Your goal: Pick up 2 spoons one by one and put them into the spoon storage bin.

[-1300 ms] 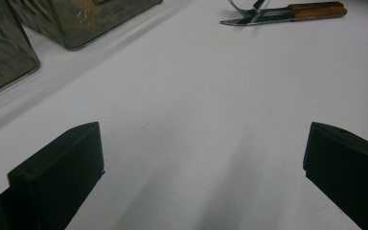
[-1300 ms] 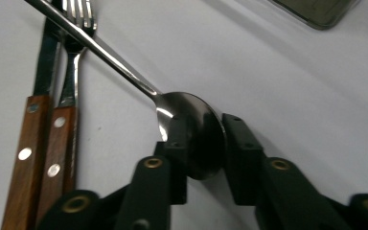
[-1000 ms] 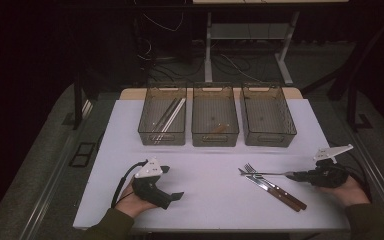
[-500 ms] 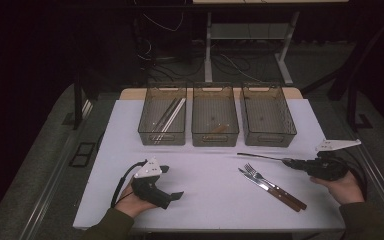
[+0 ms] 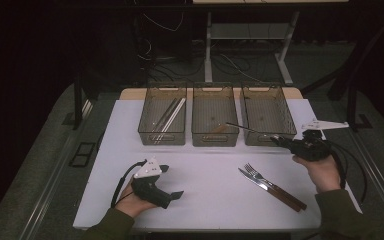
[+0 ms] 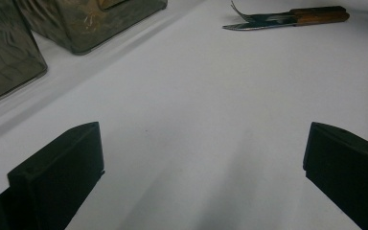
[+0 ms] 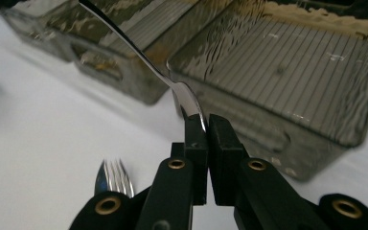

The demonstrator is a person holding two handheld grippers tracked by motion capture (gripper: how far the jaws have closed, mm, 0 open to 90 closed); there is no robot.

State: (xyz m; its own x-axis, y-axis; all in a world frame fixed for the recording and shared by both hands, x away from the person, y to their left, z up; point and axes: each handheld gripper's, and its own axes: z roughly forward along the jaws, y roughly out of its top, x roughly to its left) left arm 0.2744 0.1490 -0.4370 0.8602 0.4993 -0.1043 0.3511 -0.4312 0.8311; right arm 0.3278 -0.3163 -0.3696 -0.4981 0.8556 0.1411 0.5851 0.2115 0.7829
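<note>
My right gripper (image 5: 276,140) is shut on the metal end of a thin utensil (image 5: 242,129), held off the table. Its shaft runs left, and its brown handle end (image 5: 220,128) hangs over the middle bin (image 5: 215,141). In the right gripper view the pads (image 7: 197,136) pinch the shiny metal (image 7: 182,93) in front of the bins. A fork and a knife with wooden handles (image 5: 272,185) lie side by side on the white table (image 5: 210,170), below and left of that gripper. My left gripper (image 5: 172,181) rests on the table at the front left, open, with nothing between its jaws (image 6: 201,163).
Three clear bins stand in a row at the back of the table: the left bin (image 5: 152,135) holds long pale sticks, and the right bin (image 5: 260,141) stands nearest my right gripper. The fork and knife (image 6: 287,17) lie far off in the left gripper view. Dark floor surrounds the table.
My right gripper has risen and moved toward the bins, lifting the utensil from beside the fork and knife. The left hand has stayed still.
</note>
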